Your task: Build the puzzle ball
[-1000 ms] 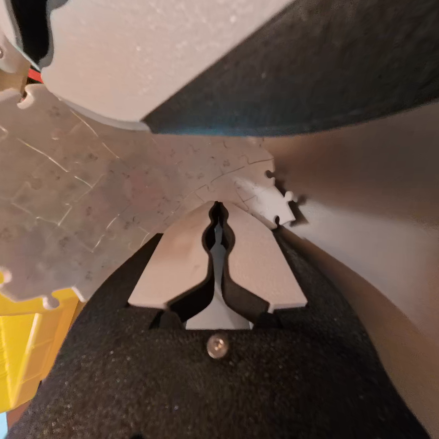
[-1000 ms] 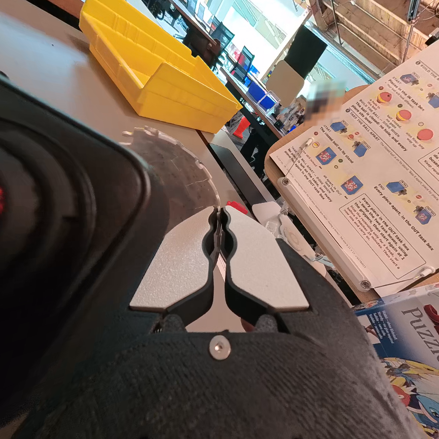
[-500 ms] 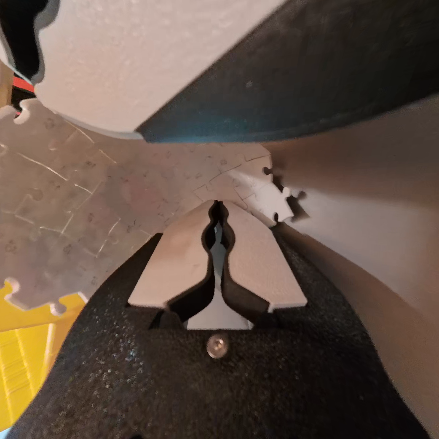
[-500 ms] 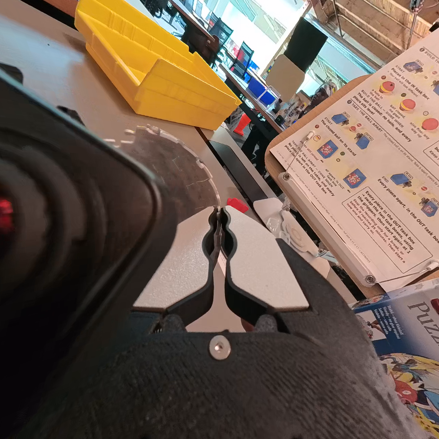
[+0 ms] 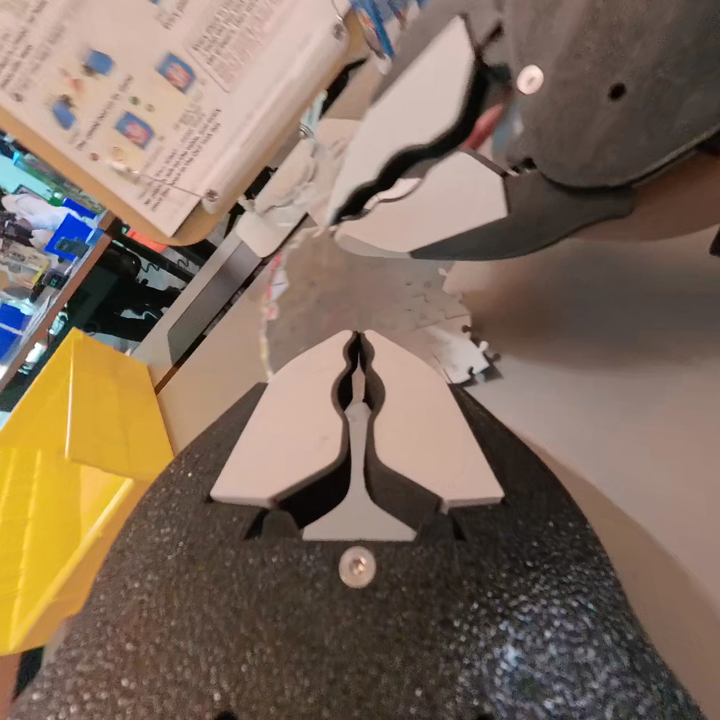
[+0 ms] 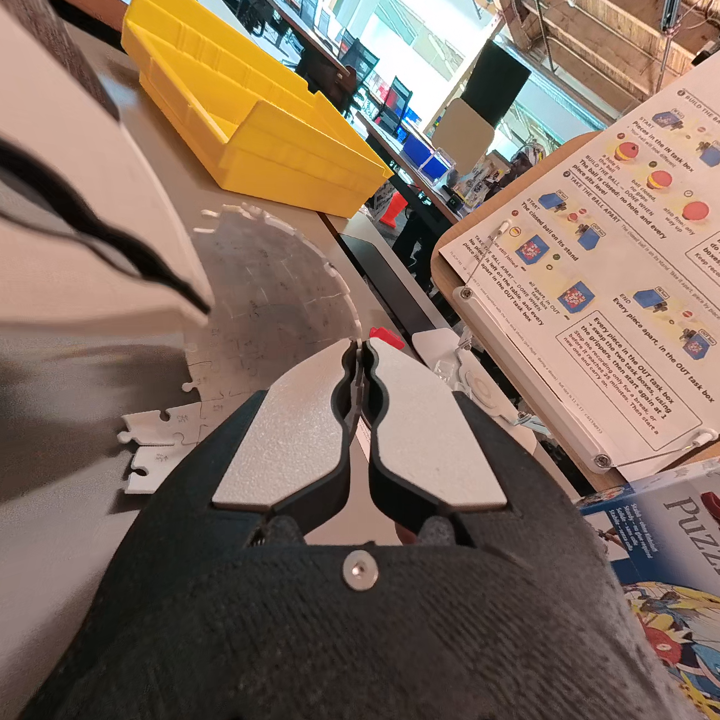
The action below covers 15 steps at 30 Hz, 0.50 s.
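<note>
The partly built puzzle ball (image 5: 374, 296) is a curved shell of joined pieces, its grey inner face toward me. It also shows in the right wrist view (image 6: 272, 288). My left gripper (image 5: 357, 339) is shut on the shell's near edge. My right gripper (image 6: 360, 343) is shut on another edge of the same shell. In the left wrist view the right gripper (image 5: 336, 223) comes in from the upper right, on the shell's far rim. In the right wrist view the left gripper (image 6: 202, 311) is blurred at the left. Loose-looking tabbed pieces (image 6: 159, 440) stick out of the shell's lower edge.
A yellow bin (image 6: 265, 148) stands on the table behind the shell and shows in the left wrist view (image 5: 58, 506). An instruction board (image 6: 592, 272) leans at the right. A puzzle box (image 6: 674, 565) lies at the lower right. A small red object (image 6: 385, 338) lies beyond my right fingertips. Tip to tip, the grippers are about 7 cm apart.
The two grippers have drawn apart: the right gripper no longer fills the top of the left view, and more of the shell shows. Both stay shut on the shell.
</note>
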### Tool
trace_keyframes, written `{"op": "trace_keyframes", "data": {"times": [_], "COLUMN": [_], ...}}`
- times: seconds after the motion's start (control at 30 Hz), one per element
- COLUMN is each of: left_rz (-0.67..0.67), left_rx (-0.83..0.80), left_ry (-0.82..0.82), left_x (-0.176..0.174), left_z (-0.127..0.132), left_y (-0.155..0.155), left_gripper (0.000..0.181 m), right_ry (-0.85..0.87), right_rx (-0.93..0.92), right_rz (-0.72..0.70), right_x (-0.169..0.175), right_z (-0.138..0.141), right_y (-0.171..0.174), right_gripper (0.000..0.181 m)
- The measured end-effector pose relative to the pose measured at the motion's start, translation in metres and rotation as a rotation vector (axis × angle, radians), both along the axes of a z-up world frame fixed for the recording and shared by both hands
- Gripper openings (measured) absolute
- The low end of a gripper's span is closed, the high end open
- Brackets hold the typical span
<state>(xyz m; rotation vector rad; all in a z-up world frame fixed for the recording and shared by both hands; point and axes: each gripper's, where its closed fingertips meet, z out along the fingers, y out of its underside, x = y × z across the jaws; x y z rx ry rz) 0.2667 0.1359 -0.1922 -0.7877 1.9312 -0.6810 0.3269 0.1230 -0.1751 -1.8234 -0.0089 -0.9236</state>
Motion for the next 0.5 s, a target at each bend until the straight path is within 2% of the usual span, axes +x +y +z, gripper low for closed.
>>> {"op": "trace_keyframes", "data": {"times": [0.07,0.17,0.37,0.5], "left_rz": [0.032,0.098,0.053,0.054], "left_rx": [-0.081,-0.158,-0.099,-0.075], "left_ry": [-0.013,0.017,0.083,0.093], "left_x": [-0.003,-0.009,-0.025,-0.027], "left_z": [0.009,0.007,-0.020,-0.028], "left_y": [0.009,0.026,0.027,0.025], "left_gripper": [0.000,0.000,0.006,0.010], "right_ry": [-0.001,-0.006,0.003,-0.003], "right_rx": [0.004,0.005,0.016,0.015], "right_rz": [0.005,0.009,0.005,0.008], "right_x": [0.000,-0.001,0.001,-0.001], "right_z": [0.000,0.000,-0.001,0.000], "right_y": [0.000,0.000,0.000,0.001], "right_gripper": [0.003,0.003,0.003,0.003]}}
